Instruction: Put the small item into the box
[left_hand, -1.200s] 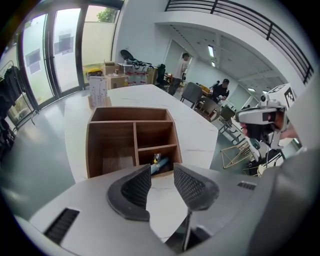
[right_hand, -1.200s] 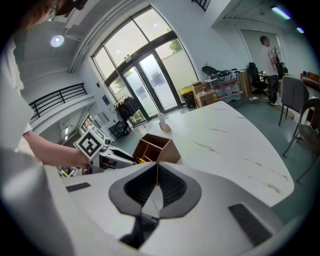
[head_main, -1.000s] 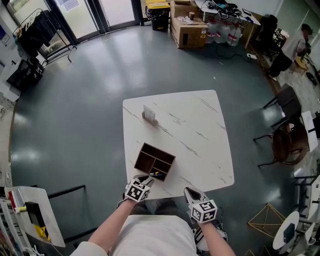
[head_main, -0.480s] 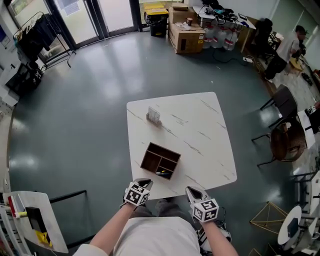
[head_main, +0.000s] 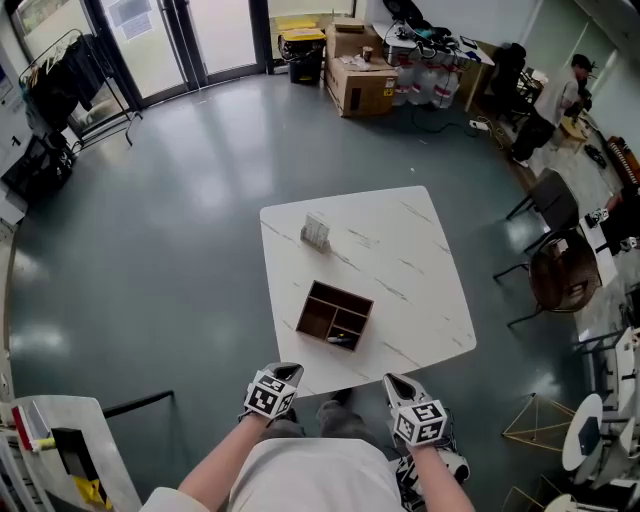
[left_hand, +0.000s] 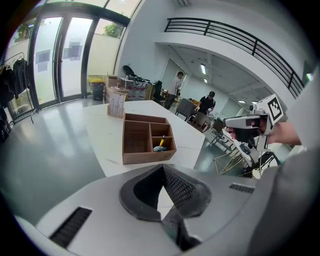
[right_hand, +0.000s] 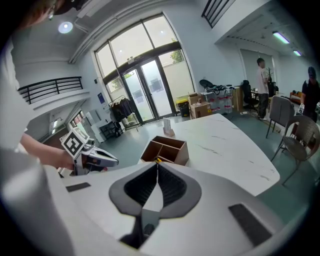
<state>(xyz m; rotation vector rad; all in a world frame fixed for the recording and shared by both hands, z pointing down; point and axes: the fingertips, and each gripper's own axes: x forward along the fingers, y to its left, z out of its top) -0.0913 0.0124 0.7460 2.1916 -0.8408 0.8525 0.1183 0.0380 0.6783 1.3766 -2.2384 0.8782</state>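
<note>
Pulling back from where they were a second ago, both grippers now hang off the near edge of the table (head_main: 410, 270). Earlier the left gripper (head_main: 283, 372) sat at the near corner of the box (head_main: 318, 315); now it is well apart from it. Its jaws have just closed and are pressed together with nothing between them. The right gripper (head_main: 398, 385) has drawn back too, and its jaws also meet at the tips, empty. The box has not shifted on the table; it only sits further along in the head view.

By count: one table, one wooden box with three compartments, and one small item (head_main: 339, 339) — blue with a yellow bit — lying inside the box, in the small compartment at its near right corner. One card stand (head_main: 316, 232) is upright beyond the box, apart from it. Two grippers, neither holding anything.
</note>
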